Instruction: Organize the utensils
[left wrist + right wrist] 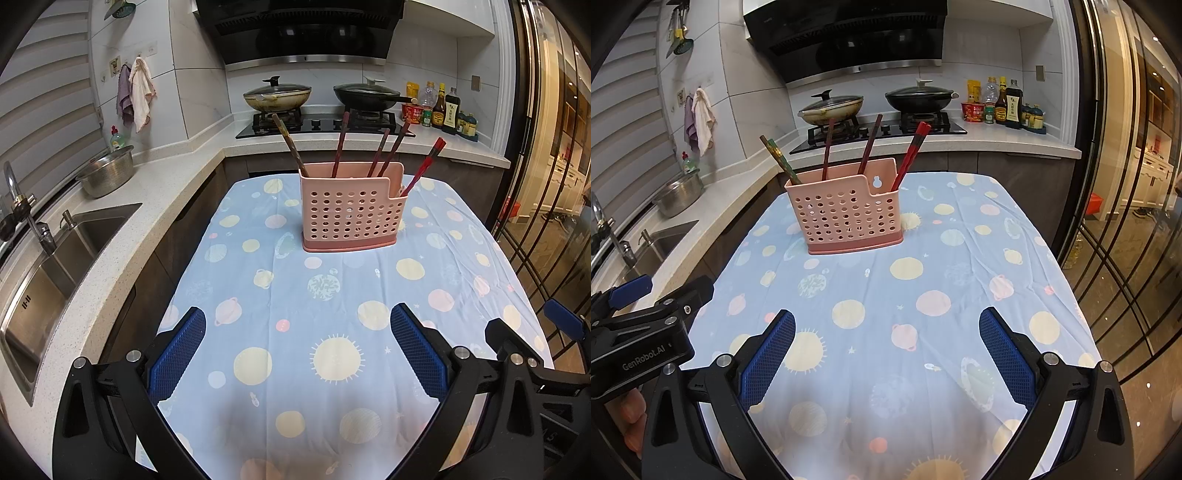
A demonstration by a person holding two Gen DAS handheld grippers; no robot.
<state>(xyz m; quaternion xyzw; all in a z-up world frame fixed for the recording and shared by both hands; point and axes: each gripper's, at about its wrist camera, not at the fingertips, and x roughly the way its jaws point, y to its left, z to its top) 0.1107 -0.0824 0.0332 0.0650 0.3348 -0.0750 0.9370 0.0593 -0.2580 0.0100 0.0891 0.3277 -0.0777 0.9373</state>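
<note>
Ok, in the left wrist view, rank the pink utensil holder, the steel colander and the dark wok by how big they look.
1. pink utensil holder, clearly largest.
2 and 3. dark wok and steel colander look alike in size; the wok sits farther back, so I won't rank them.

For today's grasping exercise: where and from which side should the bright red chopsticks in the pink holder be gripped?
Grip the red chopsticks on the bare upper shafts above the holder, coming from above on the right. They lean out to the right from the low end compartment, clear of the other chopsticks, so the right hand-held gripper, now open, fits around them.
</note>
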